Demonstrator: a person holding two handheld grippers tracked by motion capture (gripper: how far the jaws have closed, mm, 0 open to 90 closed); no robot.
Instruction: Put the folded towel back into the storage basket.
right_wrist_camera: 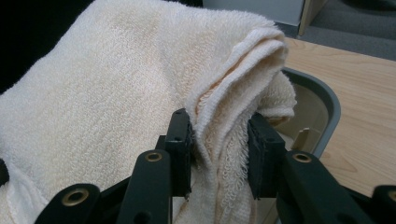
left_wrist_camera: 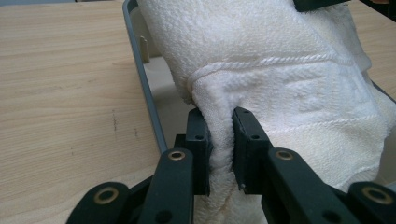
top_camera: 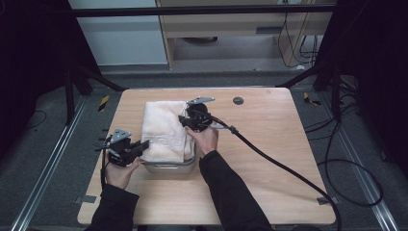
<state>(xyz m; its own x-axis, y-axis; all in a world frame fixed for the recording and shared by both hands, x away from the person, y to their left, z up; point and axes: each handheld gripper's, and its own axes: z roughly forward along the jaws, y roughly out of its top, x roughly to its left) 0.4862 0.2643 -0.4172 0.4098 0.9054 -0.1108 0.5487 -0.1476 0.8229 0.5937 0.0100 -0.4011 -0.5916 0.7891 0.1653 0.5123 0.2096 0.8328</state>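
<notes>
A folded cream towel (top_camera: 163,129) lies over a grey bin (top_camera: 173,167) in the middle of the wooden table. My left gripper (top_camera: 143,144) is at the towel's near left corner, shut on a fold of the towel (left_wrist_camera: 261,74); its jaws (left_wrist_camera: 220,140) squeeze the cloth between them. My right gripper (top_camera: 185,120) is at the towel's right edge, shut on the layered towel (right_wrist_camera: 112,98) edge (right_wrist_camera: 219,144). The bin's grey rim (left_wrist_camera: 144,79) runs beside the left jaws, and the bin's rim (right_wrist_camera: 327,102) curves behind the right jaws.
Bare tabletop (top_camera: 269,144) surrounds the bin on all sides. A thick black cable (top_camera: 279,163) trails from the right gripper across the table's right half. A small dark disc (top_camera: 238,100) sits near the far edge. Metal frame legs stand beyond the table.
</notes>
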